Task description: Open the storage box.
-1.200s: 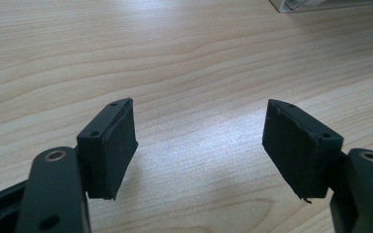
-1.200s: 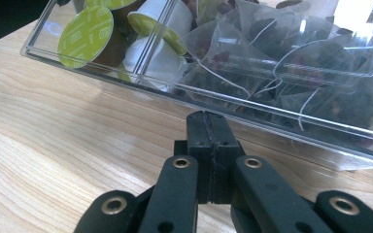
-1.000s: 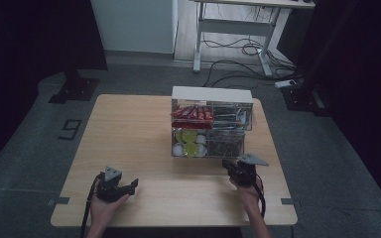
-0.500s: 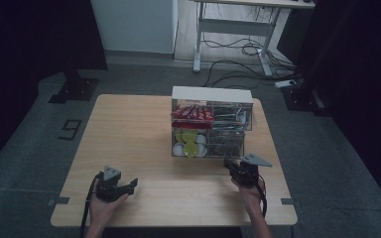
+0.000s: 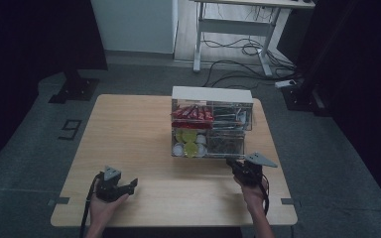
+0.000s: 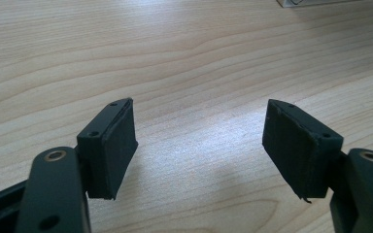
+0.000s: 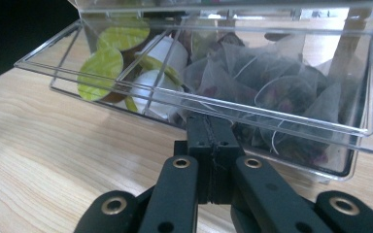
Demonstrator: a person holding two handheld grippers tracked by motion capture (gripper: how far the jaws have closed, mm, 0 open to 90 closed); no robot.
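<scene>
Your right gripper [image 7: 209, 141], fingers clenched together, sits against the lower front edge of the clear plastic organiser box [image 5: 212, 126] at the table's [image 5: 129, 134] far middle, just ahead of your right hand. Its tilted flap [image 7: 199, 87] covers tea bags [image 7: 272, 97]. Your left gripper [image 6: 201, 145] rests released, well apart.

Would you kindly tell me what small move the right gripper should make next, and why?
Probably a gentle pull toward the person. The right gripper is shut against the front edge of the clear drawer, which holds tea bags and stands only partly out of the organizer.
</scene>
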